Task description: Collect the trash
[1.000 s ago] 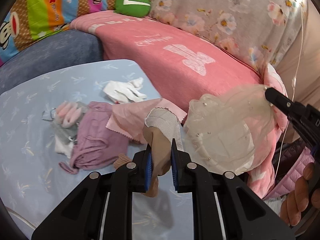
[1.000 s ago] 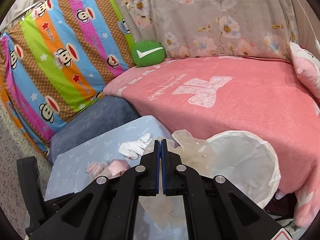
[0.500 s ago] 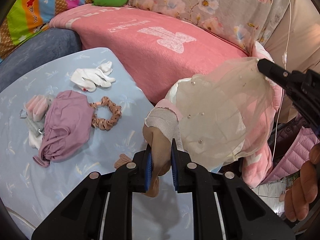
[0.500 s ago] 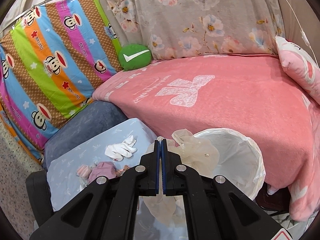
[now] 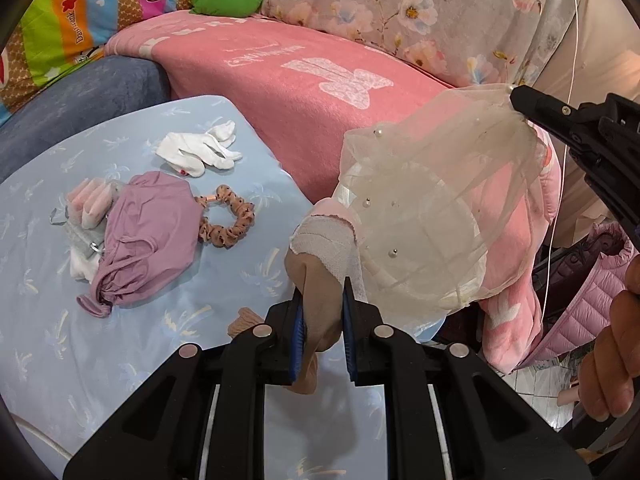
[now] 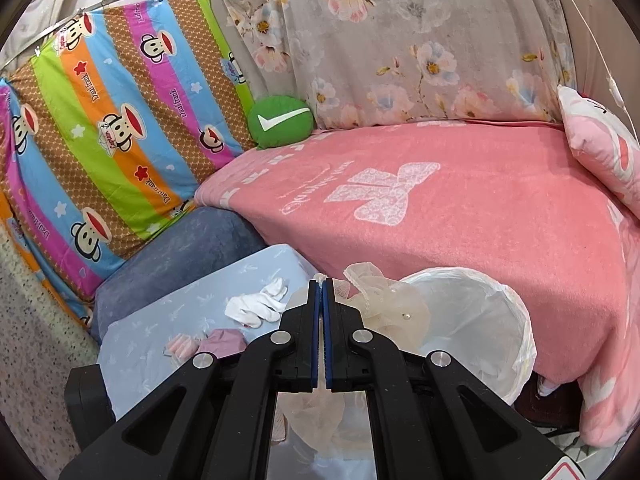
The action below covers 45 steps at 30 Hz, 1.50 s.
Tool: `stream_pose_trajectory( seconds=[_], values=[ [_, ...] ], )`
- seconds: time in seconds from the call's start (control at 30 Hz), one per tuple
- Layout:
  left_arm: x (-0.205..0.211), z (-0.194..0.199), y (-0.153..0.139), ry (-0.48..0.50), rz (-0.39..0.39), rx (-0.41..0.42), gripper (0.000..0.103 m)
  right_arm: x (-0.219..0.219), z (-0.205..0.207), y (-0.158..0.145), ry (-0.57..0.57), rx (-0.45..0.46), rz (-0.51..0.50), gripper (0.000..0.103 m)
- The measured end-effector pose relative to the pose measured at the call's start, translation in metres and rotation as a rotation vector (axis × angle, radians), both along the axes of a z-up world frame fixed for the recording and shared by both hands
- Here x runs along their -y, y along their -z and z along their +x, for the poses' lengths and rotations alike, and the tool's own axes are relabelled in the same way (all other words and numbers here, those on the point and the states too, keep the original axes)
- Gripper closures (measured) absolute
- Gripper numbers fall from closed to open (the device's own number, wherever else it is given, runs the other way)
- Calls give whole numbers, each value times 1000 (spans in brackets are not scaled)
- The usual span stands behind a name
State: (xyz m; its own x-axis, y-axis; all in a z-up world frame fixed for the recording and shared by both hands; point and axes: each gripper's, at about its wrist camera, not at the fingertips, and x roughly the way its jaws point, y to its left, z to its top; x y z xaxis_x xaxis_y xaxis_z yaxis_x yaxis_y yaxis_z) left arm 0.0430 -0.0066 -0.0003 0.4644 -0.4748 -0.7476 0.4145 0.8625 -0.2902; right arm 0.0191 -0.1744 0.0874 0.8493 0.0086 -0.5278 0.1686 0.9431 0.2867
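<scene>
- The left gripper (image 5: 322, 316) is clamped on a tan stocking (image 5: 320, 300) with a white lace band at its top; the bundle sits at the near edge of the blue-covered table (image 5: 48, 360), just beside the bin's mouth.
- The right gripper (image 6: 322, 300) has its jaws pressed together on a sheer beaded veil (image 5: 424, 184), which hangs over the white-lined trash bin (image 6: 516, 320) and covers most of the opening as the left wrist view shows it.
- Main risk, as I judge it: the veil blocks the mouth, so a stocking let go now could land on the gauze and slide off to the floor rather than drop inside.
- The veil is held by a thin pinch at one corner; a tug could pull it free, or the stocking's lace could snag on the beads and drag both out together.
- The stocking's tail hangs below the jaws; it may catch on the table edge or the bin rim, though the view there is too crowded to tell how close it hangs.
- The liner looks light, so a knock from either tool could tip or shift the bin.
- Still on the table and easy to overlook: white gloves (image 5: 200, 154), a mauve garment (image 5: 148, 236), and a spotted scrunchie (image 5: 230, 220) touching it.
</scene>
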Motion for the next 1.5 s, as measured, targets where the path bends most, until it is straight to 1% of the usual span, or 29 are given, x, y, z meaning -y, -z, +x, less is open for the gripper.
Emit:
stream_pose_trajectory(
  seconds=[0.37,0.6,0.7,0.83,0.97,1.07,1.17,1.23,1.3,1.4,1.5],
  values=[
    [10,3,-24,-3,-19,63,87,21,-14,-2,42,4,0,102],
    [37,14,-32,31,-20,82,87,48,-20,-8,90,13,-8,102],
    [41,17,-34,33,-21,84,87,58,-19,-10,103,12,-17,102],
    [35,20,-33,17,-11,78,87,60,-16,-9,91,9,-14,102],
    [13,19,-32,-22,-6,76,87,42,-7,-5,45,4,-9,102],
    [-14,17,-20,-65,18,49,87,23,-1,-1,10,0,0,102],
    [-42,12,7,-104,73,-4,87,1,4,7,-32,-15,7,102],
    [-62,5,28,-130,100,-57,87,-13,6,14,-55,-29,10,102],
    [-74,-4,43,-143,127,-90,87,-26,7,19,-77,-41,12,102],
    [-89,-20,61,-149,142,-139,87,-43,8,23,-103,-53,9,102],
    [-97,-33,70,-148,149,-173,87,-55,8,24,-123,-57,4,102]
  ],
)
